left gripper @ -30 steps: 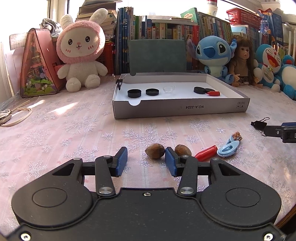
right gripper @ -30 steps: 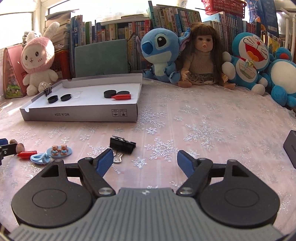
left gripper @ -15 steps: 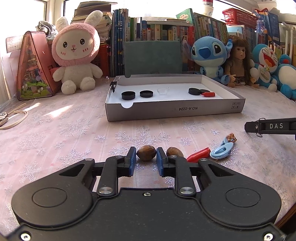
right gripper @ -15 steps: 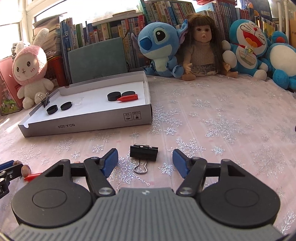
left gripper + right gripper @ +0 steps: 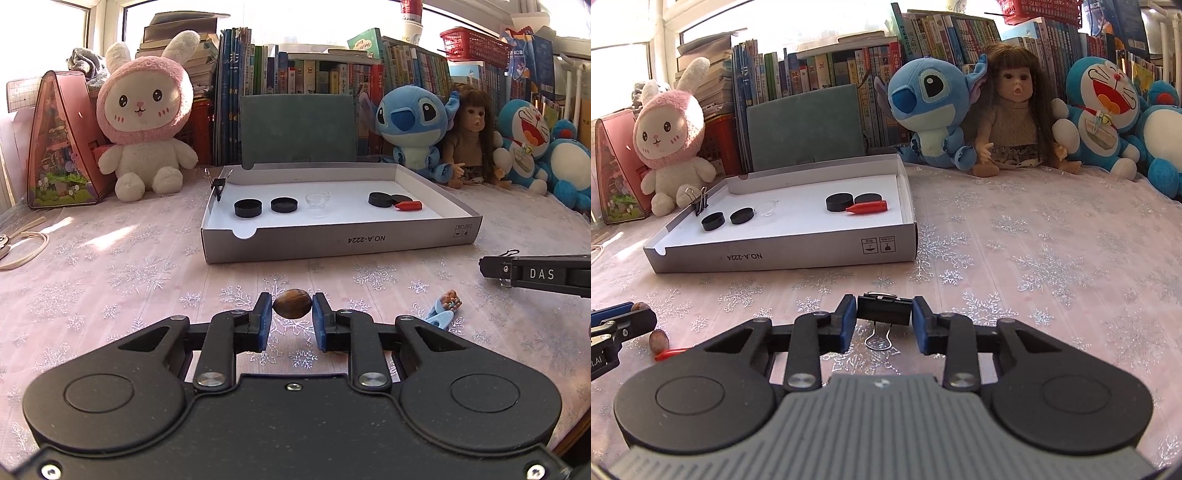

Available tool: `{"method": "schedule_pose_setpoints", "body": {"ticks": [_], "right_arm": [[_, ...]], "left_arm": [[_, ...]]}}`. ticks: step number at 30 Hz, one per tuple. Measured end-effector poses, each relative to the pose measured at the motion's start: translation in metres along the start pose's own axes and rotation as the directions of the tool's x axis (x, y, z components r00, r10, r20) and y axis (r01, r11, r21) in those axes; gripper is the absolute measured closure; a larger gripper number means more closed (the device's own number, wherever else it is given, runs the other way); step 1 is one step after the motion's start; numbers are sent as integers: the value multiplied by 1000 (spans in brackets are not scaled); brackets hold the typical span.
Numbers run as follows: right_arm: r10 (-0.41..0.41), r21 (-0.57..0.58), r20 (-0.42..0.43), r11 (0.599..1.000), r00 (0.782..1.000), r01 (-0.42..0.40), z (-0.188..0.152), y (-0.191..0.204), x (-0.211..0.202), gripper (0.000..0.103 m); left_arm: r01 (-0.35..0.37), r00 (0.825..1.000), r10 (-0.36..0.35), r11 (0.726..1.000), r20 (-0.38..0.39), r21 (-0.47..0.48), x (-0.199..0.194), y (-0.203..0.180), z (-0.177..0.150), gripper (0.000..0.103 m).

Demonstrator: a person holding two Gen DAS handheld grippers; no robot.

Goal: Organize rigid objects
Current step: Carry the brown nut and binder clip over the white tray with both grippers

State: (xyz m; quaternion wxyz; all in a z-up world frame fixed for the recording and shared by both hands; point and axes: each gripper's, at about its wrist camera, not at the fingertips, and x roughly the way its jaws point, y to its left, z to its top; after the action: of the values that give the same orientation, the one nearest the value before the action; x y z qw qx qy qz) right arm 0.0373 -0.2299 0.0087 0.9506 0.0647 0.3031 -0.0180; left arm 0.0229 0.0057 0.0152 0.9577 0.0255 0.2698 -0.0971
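Left wrist view: the left gripper [image 5: 291, 314] is clamped on a nut [image 5: 291, 308] just above the cloth, in front of the box [image 5: 340, 242]. Caps [image 5: 248, 207], a red tip [image 5: 407, 205] and a clip [image 5: 218, 183] are already boxed. The right gripper [image 5: 884, 314] pinches a binder clip [image 5: 884, 309]; another nut [image 5: 659, 336] and trinkets [image 5: 441, 314] remain outside.

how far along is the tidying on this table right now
Partly done. The white box already holds black caps, a clear dish and a red cone, with a clip on its wall. In hand: the left claw grips a nut, the right claw a black binder clip. Left on the cloth: another nut, a red piece, a blue charm.
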Motion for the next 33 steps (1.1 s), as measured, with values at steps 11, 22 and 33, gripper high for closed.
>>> {"method": "schedule_pose_setpoints", "body": {"ticks": [11, 22, 33], "right_arm": [[56, 3, 39, 998, 998, -56, 35, 5, -1, 66], [191, 89, -34, 978, 981, -188, 95, 6, 39, 66], [204, 79, -200, 978, 958, -192, 118, 24, 109, 66]], "left_arm": [[26, 998, -23, 998, 61, -52, 9, 6, 55, 81], [109, 989, -120, 987, -86, -116, 84, 19, 121, 81], [77, 957, -122, 982, -264, -174, 164, 26, 121, 81]]}}
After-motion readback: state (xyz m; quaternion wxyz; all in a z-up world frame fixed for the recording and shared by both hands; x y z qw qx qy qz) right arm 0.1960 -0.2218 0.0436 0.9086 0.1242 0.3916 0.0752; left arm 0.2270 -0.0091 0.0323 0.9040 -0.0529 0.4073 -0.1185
